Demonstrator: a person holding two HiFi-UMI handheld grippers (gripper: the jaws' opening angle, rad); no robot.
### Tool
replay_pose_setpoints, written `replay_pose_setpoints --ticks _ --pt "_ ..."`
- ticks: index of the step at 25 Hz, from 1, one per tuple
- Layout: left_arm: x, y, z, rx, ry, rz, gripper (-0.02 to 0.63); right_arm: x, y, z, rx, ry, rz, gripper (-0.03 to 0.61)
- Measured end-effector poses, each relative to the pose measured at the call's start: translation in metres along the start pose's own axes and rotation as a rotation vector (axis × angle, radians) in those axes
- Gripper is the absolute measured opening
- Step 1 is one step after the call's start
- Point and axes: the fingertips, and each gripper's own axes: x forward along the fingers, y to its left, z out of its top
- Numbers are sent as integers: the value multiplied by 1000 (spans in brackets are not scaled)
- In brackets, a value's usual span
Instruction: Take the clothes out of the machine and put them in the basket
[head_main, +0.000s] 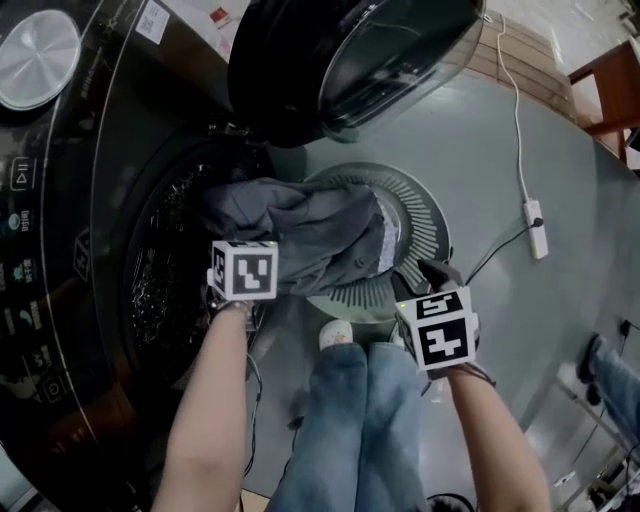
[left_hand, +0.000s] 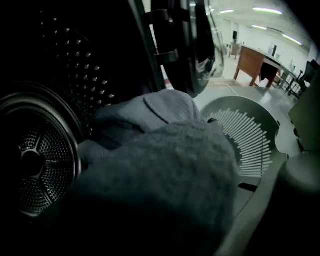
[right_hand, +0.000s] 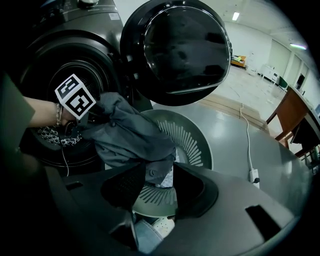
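Jaws first: my left gripper (head_main: 244, 262) is clamped into a bunch of the grey garment (head_main: 310, 235); in the left gripper view the cloth fills the whole gap between them. My right gripper (right_hand: 159, 171) has its jaws pinched on the garment's lower edge, with a fold of cloth between the tips. Garment hangs stretched between the two. In the head view one end is at the mouth of the drum (head_main: 165, 270) at 9 o'clock, and the rest drapes over the basket (head_main: 428, 215), which sits at picture centre, a touch toward 1 o'clock. Cloth covers the basket's 9 o'clock rim; can't tell whether it touches the basket's bottom. Machine (head_main: 70, 200) takes the whole 9 o'clock side, with its door (head_main: 350, 60) swung open at 12 o'clock above the basket. Left gripper is at the drum lip, right gripper at 5 o'clock of the basket, near its rim. My jeans (head_main: 360, 420) and one shoe (head_main: 335, 335) are at 6 o'clock, just beside the basket. White power strip (head_main: 536, 228) lies on the floor (head_main: 500, 130) at 3 o'clock, well apart from the basket.
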Motion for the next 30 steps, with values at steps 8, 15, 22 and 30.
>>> replay_pose_setpoints --ticks 8,15,22,30 --pt "-58 -87 14 -71 -91 -185 110 -26 -7 4 1 -24 -7 167" --pt "-109 -149 37 -162 -155 -372 110 -48 -14 6 6 -37 -14 166" --pt "-163 -208 76 -232 -243 -575 110 -74 -34 6 39 -51 -37 164" --pt "-186 -223 92 -248 -253 -606 112 -94 -58 6 54 -68 -57 163"
